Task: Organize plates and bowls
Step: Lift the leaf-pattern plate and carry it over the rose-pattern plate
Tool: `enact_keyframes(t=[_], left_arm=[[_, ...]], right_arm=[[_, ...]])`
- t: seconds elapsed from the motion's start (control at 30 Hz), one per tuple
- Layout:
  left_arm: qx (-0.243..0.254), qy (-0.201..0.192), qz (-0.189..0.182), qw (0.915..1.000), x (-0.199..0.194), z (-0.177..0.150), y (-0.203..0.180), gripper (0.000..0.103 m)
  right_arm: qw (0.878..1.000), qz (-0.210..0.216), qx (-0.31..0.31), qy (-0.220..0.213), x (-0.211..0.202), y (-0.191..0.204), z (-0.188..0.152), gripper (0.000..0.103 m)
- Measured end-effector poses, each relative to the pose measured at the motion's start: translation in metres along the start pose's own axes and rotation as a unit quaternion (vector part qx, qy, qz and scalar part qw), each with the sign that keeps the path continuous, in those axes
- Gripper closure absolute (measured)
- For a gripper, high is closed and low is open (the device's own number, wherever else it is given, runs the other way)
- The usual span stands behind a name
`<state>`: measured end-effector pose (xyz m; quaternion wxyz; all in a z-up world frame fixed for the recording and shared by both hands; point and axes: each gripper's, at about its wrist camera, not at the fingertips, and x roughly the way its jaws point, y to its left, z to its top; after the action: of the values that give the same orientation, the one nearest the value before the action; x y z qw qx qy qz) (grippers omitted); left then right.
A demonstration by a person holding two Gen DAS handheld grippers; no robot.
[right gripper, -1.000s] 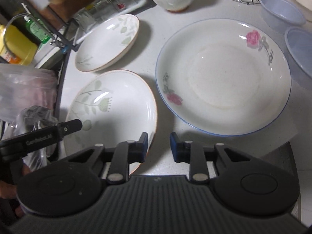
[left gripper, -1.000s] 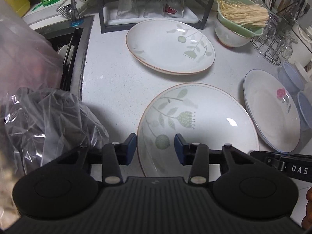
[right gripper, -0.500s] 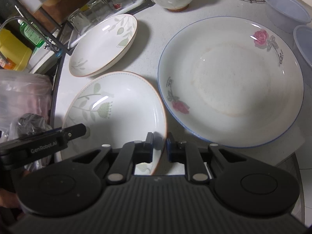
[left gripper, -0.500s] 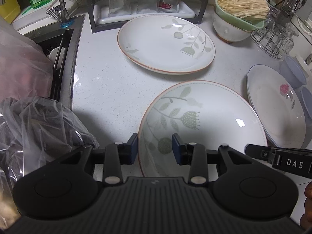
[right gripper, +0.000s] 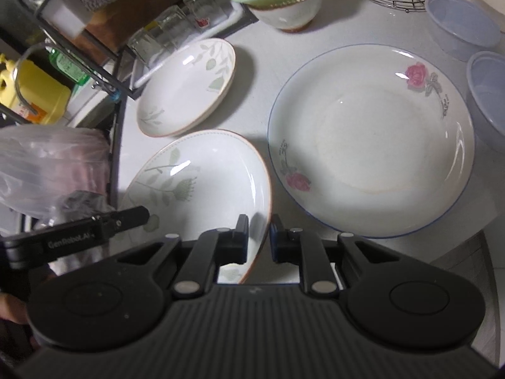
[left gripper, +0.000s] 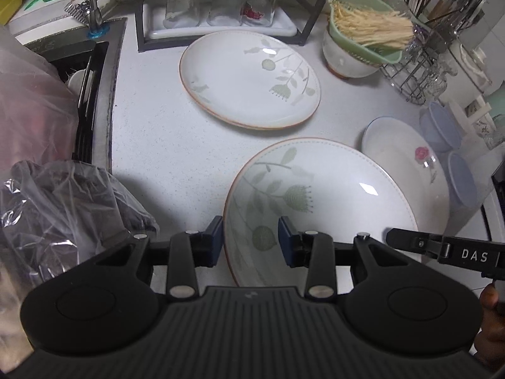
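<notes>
A white deep plate with a green leaf pattern (left gripper: 331, 195) (right gripper: 202, 183) hangs tilted just above the counter, held by both grippers. My left gripper (left gripper: 251, 240) is shut on its near left rim, one pad outside and one inside the wall. My right gripper (right gripper: 258, 237) is shut on the near right rim. A matching leaf plate (left gripper: 249, 79) (right gripper: 186, 88) lies farther back. To the right lies a larger rose-pattern plate (left gripper: 407, 158) (right gripper: 372, 139) with a blue rim.
A sink (left gripper: 79, 63) and crumpled plastic bags (left gripper: 63, 195) are at the left. Behind stand a rack of upturned glasses (left gripper: 217, 6), a green bowl of sticks (left gripper: 363, 25) and a wire rack (left gripper: 426, 72). Two blue plastic bowls (right gripper: 460, 19) sit at the right.
My right gripper closed on the leaf plate's rim and the left narrowed onto it. Both grippers rose and the plate came up off the counter with them.
</notes>
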<state>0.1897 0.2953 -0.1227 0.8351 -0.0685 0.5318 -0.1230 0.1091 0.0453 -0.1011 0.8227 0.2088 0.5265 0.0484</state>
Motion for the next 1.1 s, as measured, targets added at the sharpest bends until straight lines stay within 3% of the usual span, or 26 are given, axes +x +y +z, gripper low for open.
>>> enact_keyframes(t=[0.27, 0.47, 0.8, 1.1], left_arm=[[0.0, -0.019, -0.024, 0.9995, -0.03, 0.014, -0.032, 0.061], [0.0, -0.027, -0.04, 0.9988, -0.031, 0.027, -0.067, 0.061], [-0.018, 0.006, -0.03, 0.9994, 0.023, 0.04, -0.131, 0.061], [-0.034, 0.047, 0.011, 0.9982, 0.065, 0.042, -0.159, 0.061]], right_arm=[[1.0, 0.009, -0.004, -0.024, -0.042, -0.009, 0.02, 0.086], [0.999, 0.009, 0.002, -0.046, -0.064, -0.034, 0.038, 0.086], [1.0, -0.008, -0.019, -0.012, -0.052, -0.103, 0.076, 0.086], [0.999, -0.002, -0.039, 0.03, -0.023, -0.143, 0.096, 0.086]])
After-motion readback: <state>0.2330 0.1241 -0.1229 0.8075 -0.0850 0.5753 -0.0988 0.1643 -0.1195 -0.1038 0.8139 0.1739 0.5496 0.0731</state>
